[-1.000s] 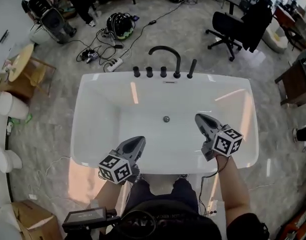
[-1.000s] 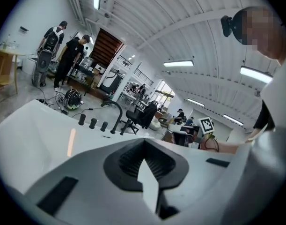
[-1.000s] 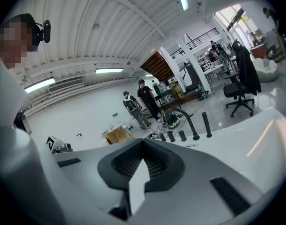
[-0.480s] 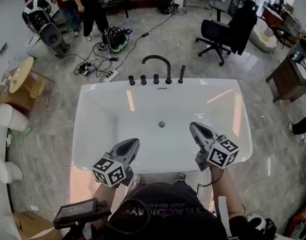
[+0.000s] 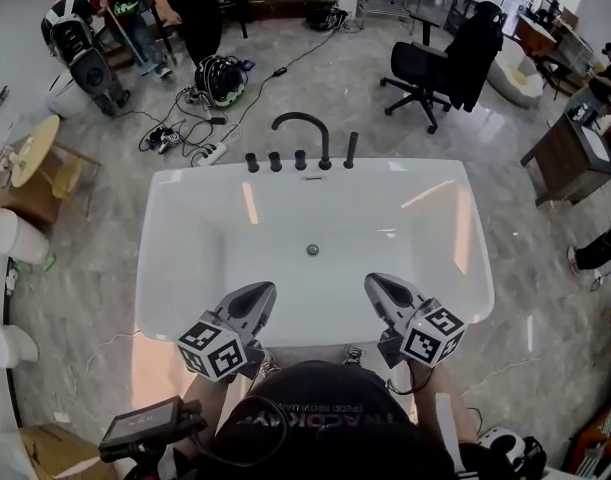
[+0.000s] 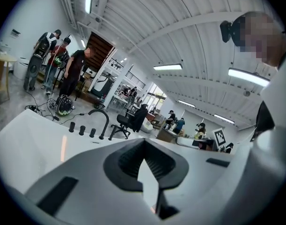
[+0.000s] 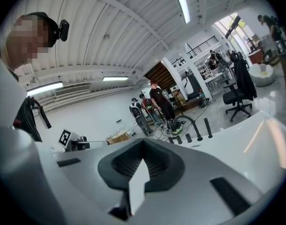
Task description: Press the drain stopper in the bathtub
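Right, both grippers hover over the near edge of the bathtub (image 5: 175,258), and nothing is pressed yet. My left gripper (image 5: 257,296) has its jaws together on nothing, and my right gripper (image 5: 378,288) is closed and empty too. The drain stopper (image 5: 312,250) sits mid-floor, nearer the far edge below the faucet (image 5: 300,128), apart from both tips. I'd call this the approach. Next, one closed tip needs to reach forward and down, land squarely on the stopper, and push.
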`<state>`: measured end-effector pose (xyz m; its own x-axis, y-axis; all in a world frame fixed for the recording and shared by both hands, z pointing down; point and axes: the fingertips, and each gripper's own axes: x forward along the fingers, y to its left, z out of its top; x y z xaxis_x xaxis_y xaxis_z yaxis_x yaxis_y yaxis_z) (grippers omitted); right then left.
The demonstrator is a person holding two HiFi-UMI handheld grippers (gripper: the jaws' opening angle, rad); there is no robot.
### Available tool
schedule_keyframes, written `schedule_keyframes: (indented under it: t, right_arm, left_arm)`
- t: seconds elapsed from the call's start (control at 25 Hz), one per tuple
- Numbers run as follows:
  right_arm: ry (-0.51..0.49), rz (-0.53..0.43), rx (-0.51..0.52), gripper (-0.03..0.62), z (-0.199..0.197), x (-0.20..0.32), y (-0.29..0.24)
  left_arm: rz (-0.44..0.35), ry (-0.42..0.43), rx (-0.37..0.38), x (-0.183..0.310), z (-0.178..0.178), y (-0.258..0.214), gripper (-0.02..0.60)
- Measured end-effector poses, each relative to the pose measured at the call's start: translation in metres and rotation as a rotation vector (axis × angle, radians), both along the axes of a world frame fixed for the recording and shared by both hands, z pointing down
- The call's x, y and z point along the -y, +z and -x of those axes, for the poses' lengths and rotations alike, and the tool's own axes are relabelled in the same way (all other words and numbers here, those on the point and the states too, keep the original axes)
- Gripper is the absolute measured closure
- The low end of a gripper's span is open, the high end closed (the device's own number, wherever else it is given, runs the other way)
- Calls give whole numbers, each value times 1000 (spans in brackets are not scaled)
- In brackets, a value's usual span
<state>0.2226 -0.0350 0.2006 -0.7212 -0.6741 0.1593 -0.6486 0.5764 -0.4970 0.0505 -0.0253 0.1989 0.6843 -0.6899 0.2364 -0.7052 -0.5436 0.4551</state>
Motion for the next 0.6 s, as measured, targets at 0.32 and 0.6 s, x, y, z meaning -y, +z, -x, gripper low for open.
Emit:
schedule_keyframes:
  t: [0.32, 0.6]
  right_arm:
    - [-25, 29, 37, 579, 20, -29, 11]
    - [-91, 17, 12, 579, 40, -45, 13]
  left_arm:
    - [1, 49, -4, -10, -13, 2, 574]
    - [2, 87, 1, -19, -27, 7, 574]
